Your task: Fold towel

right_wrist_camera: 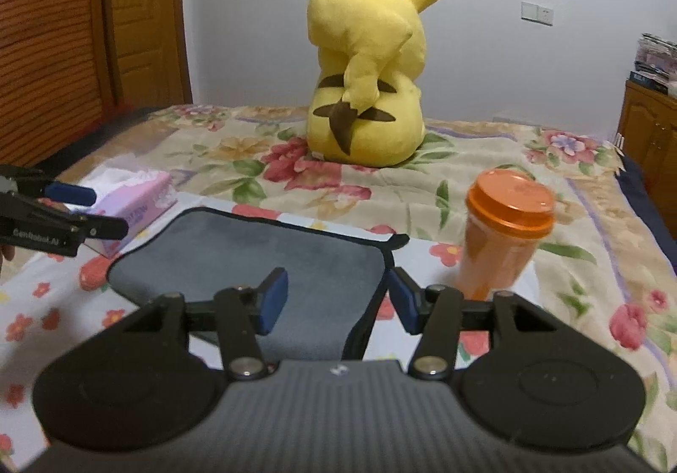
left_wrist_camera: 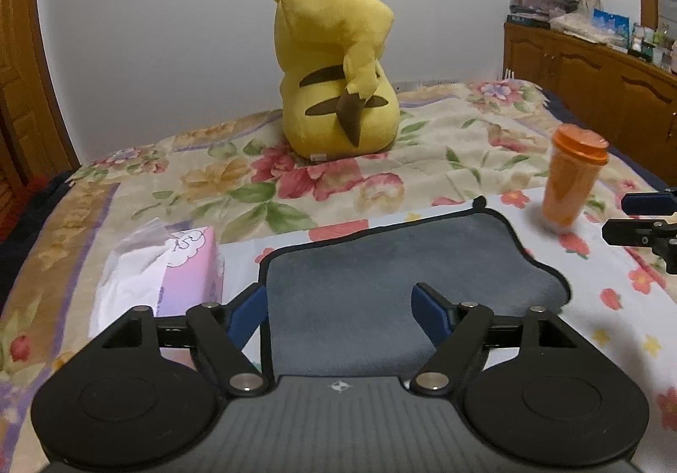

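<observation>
Above grey towel (left_wrist_camera: 393, 261), two gaping grippers

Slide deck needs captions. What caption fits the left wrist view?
Open left claw poised over a grey towel on a floral bed.

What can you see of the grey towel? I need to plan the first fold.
The grey towel is a soft, plush-looking cloth with dark stitched edging and a small loop at one far corner. It lies spread flat and unfolded on the flowered sheet, its edges slightly wavy. The tissue box sits off its left side, the orange cup past its right far corner. Both open grippers, left and right, hover at its near edge, gripping nothing.
</observation>
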Demonstrator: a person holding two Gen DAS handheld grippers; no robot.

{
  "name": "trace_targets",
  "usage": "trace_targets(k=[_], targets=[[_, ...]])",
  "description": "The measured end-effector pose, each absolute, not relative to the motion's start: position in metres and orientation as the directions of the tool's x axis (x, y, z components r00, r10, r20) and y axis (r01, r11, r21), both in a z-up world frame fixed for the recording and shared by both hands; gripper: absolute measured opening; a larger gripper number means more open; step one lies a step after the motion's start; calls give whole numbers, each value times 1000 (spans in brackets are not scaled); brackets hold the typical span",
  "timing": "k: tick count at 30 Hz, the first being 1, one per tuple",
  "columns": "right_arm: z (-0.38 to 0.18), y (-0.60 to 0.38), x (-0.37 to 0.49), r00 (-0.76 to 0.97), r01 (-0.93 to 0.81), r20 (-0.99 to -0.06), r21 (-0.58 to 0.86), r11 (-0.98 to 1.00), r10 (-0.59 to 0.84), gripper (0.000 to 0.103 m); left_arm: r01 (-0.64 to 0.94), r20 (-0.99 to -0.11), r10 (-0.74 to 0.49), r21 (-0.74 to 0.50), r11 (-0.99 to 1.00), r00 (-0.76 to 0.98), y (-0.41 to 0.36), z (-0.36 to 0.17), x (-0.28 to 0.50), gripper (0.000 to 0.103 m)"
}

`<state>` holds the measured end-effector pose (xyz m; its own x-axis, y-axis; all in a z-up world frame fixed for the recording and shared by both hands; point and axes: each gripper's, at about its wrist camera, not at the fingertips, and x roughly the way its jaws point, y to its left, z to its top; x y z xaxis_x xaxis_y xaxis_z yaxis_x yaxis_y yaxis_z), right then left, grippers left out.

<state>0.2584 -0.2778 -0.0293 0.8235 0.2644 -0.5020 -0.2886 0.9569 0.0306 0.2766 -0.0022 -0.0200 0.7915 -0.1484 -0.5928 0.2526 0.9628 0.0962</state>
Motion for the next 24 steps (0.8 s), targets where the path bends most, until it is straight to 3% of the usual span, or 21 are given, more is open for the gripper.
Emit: trace_targets(k=[3, 9, 14, 16, 24], targets=[[-23, -279, 245, 830, -284, -493, 33, 958, 262, 60, 255, -590, -151, 96, 962, 793, -2, -13, 261, 86], [-11, -279, 220, 844, -271, -473, 31, 962, 253, 83, 257, -582, -142, 120, 959, 800, -2, -1, 229, 93], [-6, -278, 203, 862, -240, -456, 14, 971, 220, 93, 240, -562, -125, 134, 962, 817, -3, 5, 206, 99], [-4, -279, 198, 863, -233, -457, 21, 972, 217, 102, 241, -555, -127, 137, 961, 822, -4, 7, 198, 102], [-3, -279, 174, 863, -227, -457, 26, 973, 214, 103, 248, -544, -144, 121, 961, 827, -8, 15, 166, 103]])
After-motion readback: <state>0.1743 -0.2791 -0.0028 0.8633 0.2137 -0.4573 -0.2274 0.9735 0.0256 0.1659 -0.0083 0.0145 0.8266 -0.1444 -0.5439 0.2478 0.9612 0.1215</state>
